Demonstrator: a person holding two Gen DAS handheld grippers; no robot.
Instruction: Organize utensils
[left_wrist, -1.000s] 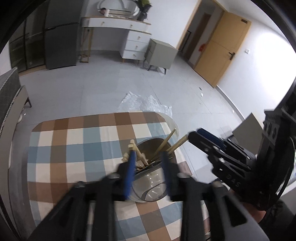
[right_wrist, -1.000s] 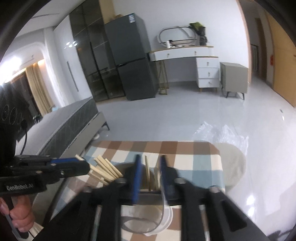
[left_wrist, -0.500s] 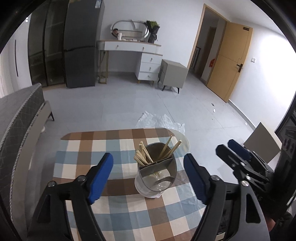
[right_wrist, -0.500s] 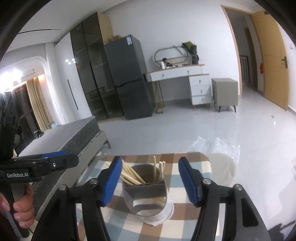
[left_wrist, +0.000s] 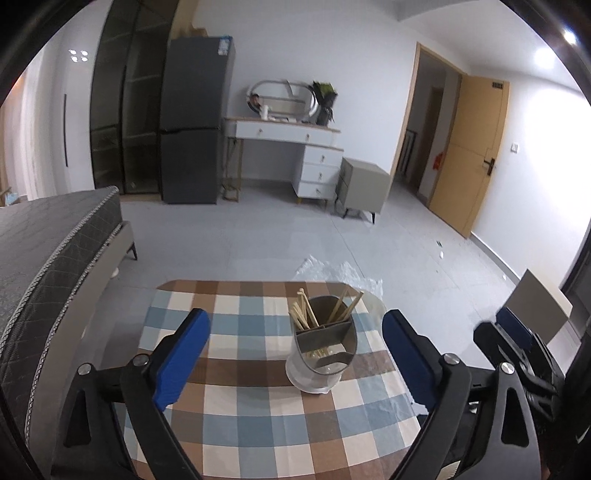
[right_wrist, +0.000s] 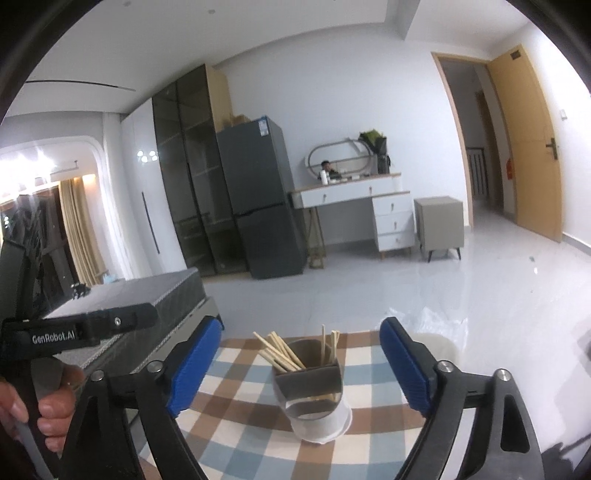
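Seemingly near done: chopsticks sorted upright into divided holder on checked worktop; left gripper and right gripper just opened, jaws wide, empty; nothing left loose.

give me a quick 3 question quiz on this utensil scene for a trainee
1. True or false: the left gripper is clamped on the holder.
2. What sticks out of the holder's top? A) forks B) chopsticks C) spoons
3. What pattern covers the tablecloth?

Key
1. False. Both the left gripper and the right gripper have just been opening, nothing between the pads.
2. B
3. Checks in brown, blue and cream.
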